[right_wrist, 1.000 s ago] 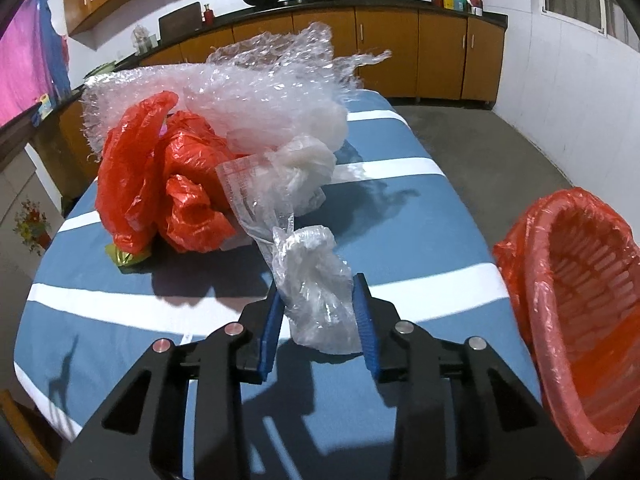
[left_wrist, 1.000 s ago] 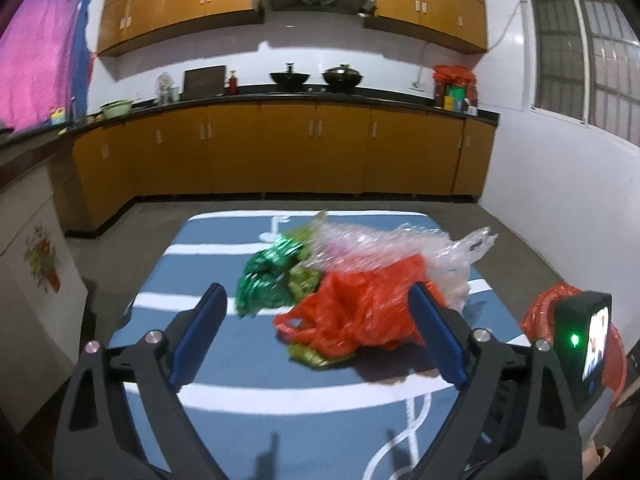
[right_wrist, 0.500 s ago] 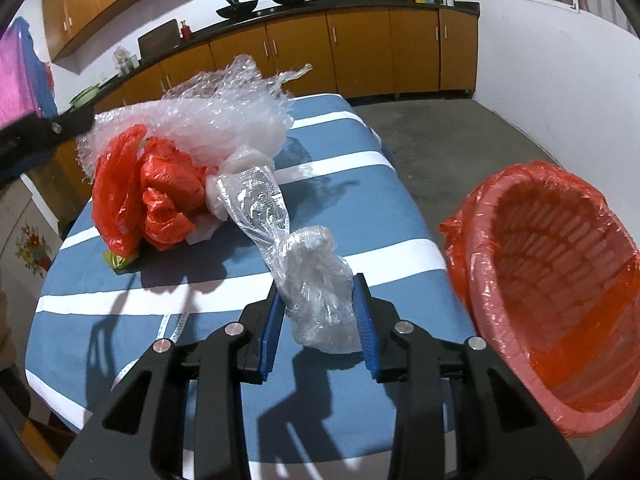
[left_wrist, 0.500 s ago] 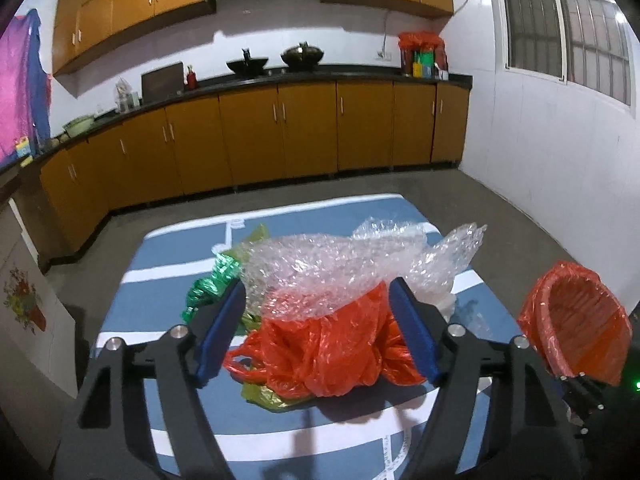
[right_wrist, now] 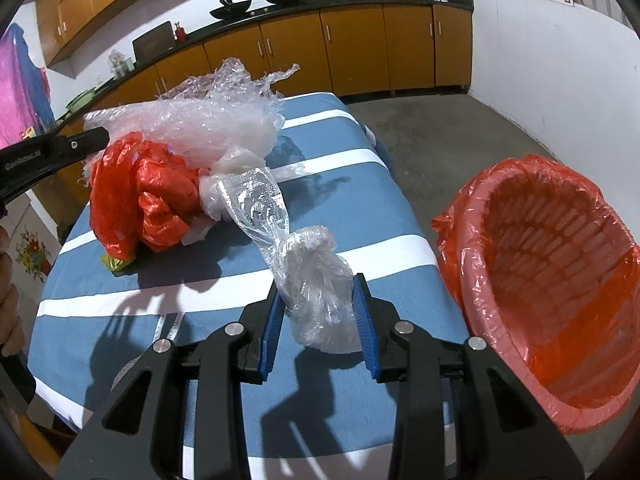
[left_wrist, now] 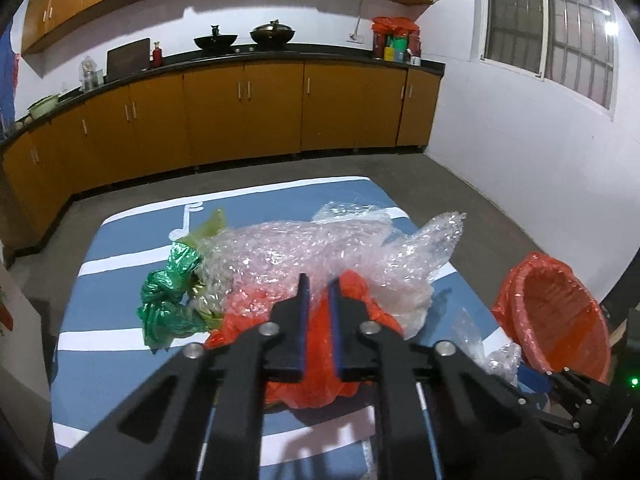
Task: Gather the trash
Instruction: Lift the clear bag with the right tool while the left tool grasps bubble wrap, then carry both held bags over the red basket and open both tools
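Table [right_wrist: 352, 216] with the blue-and-white striped cover carries everything; my gripper bodies cut off its near edge in both views. Basket [right_wrist: 560, 280] with the red liner stands off the table's right edge, mouth tilted toward my right wrist camera; its far side runs out of frame.

Trash heap sits mid-table. Bubble wrap [left_wrist: 320, 252] lies on top, toward the far edge. Red bag [right_wrist: 140, 196] is under and in front of it. Green bag [left_wrist: 168, 304] lies on the heap's left side, touching it, and only shows in the left wrist view. A yellow-green scrap pokes out under the red bag; can't tell what it is.

Left gripper [left_wrist: 319, 312]: jaws nearly closed, pinching a fold of the red bag. How much plastic is in the grip is hidden by the fingers.

Right gripper [right_wrist: 318, 312]: jaws partly closed, clamped on the wadded end of the clear bag [right_wrist: 316, 292], near the table's right edge beside the basket. The bag's twisted tail runs back to the heap and touches it; whether it's tangled in I can't tell.
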A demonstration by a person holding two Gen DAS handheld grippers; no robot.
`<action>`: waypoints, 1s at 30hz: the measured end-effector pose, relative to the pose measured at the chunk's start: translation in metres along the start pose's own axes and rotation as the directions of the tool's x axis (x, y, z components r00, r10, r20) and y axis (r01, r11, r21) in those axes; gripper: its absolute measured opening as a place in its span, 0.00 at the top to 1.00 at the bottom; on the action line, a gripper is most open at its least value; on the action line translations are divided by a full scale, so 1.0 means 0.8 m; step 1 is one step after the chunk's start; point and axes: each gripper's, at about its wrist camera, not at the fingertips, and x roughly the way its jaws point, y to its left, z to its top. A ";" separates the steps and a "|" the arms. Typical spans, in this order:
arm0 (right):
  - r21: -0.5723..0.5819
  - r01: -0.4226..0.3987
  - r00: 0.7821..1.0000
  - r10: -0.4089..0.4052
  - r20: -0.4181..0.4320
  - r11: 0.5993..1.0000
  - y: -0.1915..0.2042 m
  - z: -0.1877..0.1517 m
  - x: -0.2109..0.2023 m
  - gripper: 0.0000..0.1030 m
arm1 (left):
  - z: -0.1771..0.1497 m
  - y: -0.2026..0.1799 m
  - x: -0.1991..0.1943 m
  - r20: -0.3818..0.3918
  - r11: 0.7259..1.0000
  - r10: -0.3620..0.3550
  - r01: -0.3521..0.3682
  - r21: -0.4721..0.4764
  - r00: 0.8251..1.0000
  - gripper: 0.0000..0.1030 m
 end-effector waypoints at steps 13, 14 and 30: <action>0.014 0.001 0.999 -0.002 0.041 1.000 -0.004 0.010 -0.023 0.66 | 0.025 -0.004 -0.041 0.093 1.000 -0.012 0.012 -0.006 0.996 0.97; 0.016 0.001 0.999 -0.002 0.047 1.000 -0.005 0.012 -0.026 0.66 | 0.028 -0.005 -0.046 0.100 1.000 -0.016 0.017 -0.006 0.995 0.97; 0.065 0.051 0.986 -0.060 0.155 0.997 -0.048 0.034 -0.096 0.66 | 0.053 -0.078 -0.125 0.194 0.989 -0.150 0.146 0.038 0.969 0.97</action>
